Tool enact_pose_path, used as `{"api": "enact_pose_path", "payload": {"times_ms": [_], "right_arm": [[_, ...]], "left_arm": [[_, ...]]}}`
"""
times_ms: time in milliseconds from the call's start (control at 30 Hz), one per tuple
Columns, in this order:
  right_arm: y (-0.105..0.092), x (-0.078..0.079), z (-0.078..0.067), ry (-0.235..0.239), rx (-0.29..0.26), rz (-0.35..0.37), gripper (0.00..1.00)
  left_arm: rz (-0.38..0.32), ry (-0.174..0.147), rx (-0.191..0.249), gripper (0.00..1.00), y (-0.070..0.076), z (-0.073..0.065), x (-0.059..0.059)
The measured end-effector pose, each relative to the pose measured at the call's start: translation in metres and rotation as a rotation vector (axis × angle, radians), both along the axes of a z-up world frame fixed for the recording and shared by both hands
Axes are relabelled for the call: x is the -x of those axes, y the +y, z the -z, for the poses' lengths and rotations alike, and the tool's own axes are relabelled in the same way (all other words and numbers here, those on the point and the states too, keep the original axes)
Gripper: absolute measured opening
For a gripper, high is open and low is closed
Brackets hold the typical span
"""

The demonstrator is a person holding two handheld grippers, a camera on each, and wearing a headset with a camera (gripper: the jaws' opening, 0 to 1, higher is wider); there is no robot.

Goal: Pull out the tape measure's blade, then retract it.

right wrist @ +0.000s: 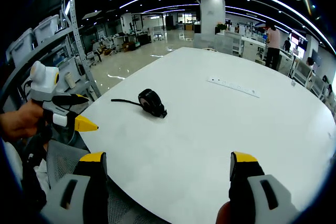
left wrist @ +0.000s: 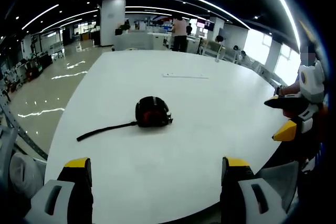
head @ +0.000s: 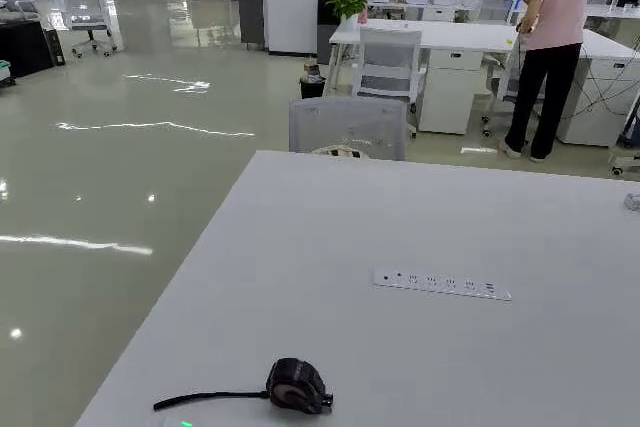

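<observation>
On the counter (head: 440, 337) lies tape measure (head: 297, 386), strap (head: 205, 399) toward nine o'clock; left claw (left wrist: 157, 164) and right claw (right wrist: 168, 157) gape empty, near it.

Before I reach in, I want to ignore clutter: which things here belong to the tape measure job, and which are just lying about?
Job: round black-and-red tape measure; its black strap; open left claw; open right claw.
Lying about: long white power strip; grey mesh chair.
</observation>
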State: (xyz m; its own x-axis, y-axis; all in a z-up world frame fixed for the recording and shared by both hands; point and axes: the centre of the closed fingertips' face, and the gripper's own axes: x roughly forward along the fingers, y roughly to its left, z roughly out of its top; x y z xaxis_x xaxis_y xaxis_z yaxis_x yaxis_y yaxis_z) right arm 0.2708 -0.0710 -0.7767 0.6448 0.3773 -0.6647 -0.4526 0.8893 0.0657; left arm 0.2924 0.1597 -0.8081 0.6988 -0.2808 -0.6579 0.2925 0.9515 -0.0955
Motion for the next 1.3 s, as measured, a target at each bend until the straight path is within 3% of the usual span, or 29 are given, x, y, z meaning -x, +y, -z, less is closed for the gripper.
{"api": "enact_pose_path", "payload": {"times_ms": [400, 733, 1300], "right_arm": [[-0.002, 0.005, 0.001, 0.007, 0.001, 0.012, 1.0], [-0.005, 0.011, 0.006, 0.022, 0.013, 0.012, 1.0], [-0.007, 0.011, 0.006, 0.023, 0.005, 0.027, 1.0]], "left_arm": [[-0.024, 0.0, 0.011, 1.0, 0.007, 0.001, 0.001], [-0.021, 0.004, 0.008, 1.0, 0.005, 0.002, 0.005], [-0.028, -0.002, -0.003, 1.0, 0.006, -0.005, 0.004]]}}
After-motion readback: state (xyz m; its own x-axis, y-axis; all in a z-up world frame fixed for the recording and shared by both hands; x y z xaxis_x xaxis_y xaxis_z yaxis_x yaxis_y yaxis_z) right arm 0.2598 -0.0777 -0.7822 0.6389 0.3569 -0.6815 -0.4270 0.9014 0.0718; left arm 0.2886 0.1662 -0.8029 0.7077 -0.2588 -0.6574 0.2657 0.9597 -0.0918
